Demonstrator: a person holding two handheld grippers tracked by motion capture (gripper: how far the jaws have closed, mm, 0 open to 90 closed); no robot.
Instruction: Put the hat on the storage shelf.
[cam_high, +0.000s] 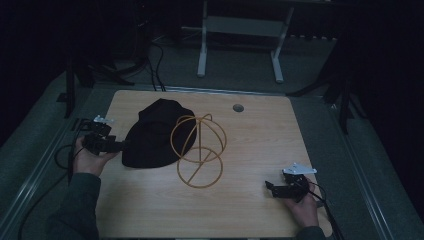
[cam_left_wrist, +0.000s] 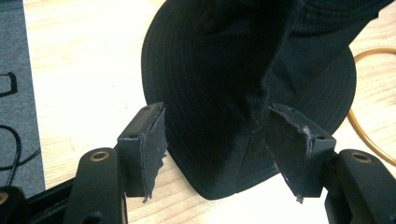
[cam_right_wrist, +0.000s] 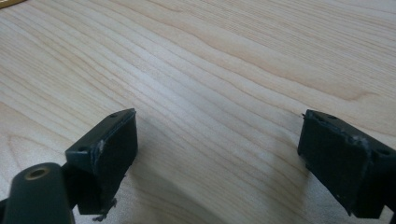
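A black brimmed hat (cam_high: 150, 135) lies on the wooden table (cam_high: 260, 135), left of centre, leaning against a gold wire stand (cam_high: 198, 150) made of rings. My left gripper (cam_high: 121, 145) is level at the hat's left edge. In the left gripper view the hat's brim (cam_left_wrist: 219, 70) lies between the jaws of the left gripper (cam_left_wrist: 217, 112), which stand wide and do not press it. A curve of the wire stand (cam_left_wrist: 357, 121) shows at the right. My right gripper (cam_high: 269, 186) rests near the table's front right, open over bare wood (cam_right_wrist: 219, 119).
A small round grommet (cam_high: 238, 107) sits in the table's far edge. Cables (cam_high: 60, 160) trail off the left side. A white frame with legs (cam_high: 240, 45) stands on the floor beyond the table. Bare wood lies between the stand and the right gripper.
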